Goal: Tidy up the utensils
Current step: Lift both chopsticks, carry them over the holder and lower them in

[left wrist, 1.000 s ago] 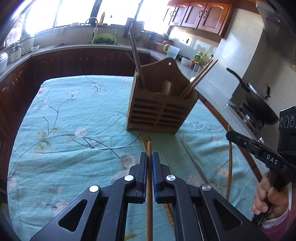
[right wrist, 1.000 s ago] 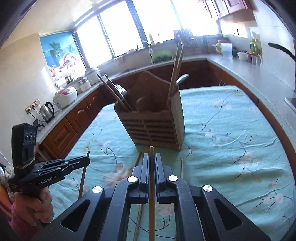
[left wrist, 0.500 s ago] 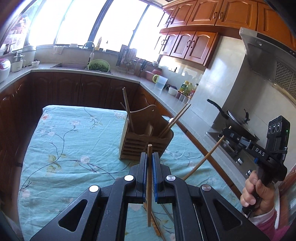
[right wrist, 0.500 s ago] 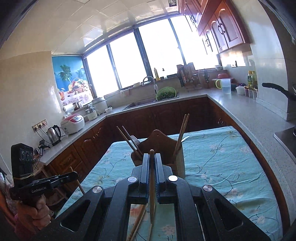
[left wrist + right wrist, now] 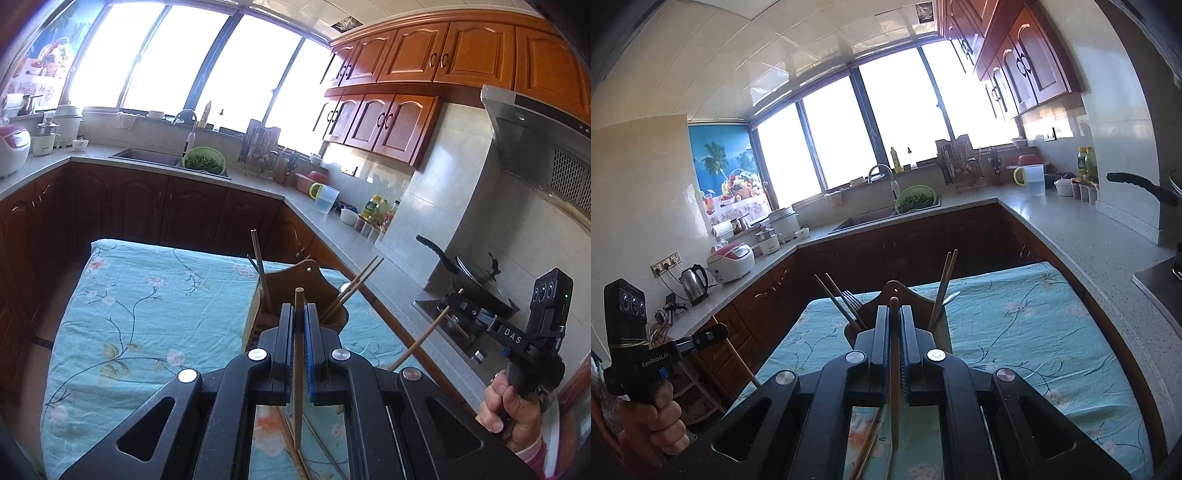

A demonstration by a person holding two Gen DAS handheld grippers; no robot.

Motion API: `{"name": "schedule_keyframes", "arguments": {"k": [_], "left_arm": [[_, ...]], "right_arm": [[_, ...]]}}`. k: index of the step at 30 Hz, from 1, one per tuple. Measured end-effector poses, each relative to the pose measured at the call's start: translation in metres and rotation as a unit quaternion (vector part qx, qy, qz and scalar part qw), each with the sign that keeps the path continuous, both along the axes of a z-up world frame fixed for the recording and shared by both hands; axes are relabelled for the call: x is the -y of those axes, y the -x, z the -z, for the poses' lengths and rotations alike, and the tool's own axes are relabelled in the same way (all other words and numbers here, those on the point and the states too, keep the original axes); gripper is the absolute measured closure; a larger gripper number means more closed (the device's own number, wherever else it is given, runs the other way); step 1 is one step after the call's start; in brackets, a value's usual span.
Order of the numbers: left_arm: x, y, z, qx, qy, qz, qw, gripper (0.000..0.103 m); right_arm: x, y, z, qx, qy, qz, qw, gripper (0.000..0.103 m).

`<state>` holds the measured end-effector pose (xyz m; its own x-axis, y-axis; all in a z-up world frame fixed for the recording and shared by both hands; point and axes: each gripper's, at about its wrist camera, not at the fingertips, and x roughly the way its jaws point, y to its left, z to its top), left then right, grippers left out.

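Left wrist: wooden holder [image 5: 291,280], chopsticks [image 5: 354,284] inside

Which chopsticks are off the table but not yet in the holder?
The two clamped chopsticks: one in the left gripper, one in the right gripper. Others stand in the wooden holder or lie on the tablecloth.

Both wrist views high above table [image 5: 122,314], facing sink; share utensil holder [image 5: 905,295], partly hidden.

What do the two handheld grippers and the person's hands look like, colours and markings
Both grippers, left and right, are black plastic with silver bolts and blue inner pads. Seen from the other camera, the right gripper's arm reads "DAS", the left's "GenRobot.AI"; each carries a black box. The right hand has a pink striped cuff; the left hand is bare-skinned.
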<state>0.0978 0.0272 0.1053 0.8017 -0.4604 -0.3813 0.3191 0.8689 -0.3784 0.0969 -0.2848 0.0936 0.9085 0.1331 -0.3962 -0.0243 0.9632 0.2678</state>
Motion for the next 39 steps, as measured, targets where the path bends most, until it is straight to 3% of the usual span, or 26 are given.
{"name": "schedule_keyframes", "arguments": {"k": [14,30,39], "left_arm": [[0.006,-0.019,-0.003,0.033,0.007,-0.022,0.9992,0.1],[0.026,-0.091,-0.021,0.09,0.004,-0.056,0.9943,0.1],[0.039,-0.129,0.02,0.098,0.01,-0.096,0.9904,0.1]], "right_arm": [[0.008,-0.013,-0.015,0.025,0.003,0.018,1.0,0.098],[0.021,-0.07,-0.057,0.09,0.007,0.051,0.995,0.098],[0.017,-0.094,-0.032,0.085,0.043,0.078,0.992,0.098]]}}
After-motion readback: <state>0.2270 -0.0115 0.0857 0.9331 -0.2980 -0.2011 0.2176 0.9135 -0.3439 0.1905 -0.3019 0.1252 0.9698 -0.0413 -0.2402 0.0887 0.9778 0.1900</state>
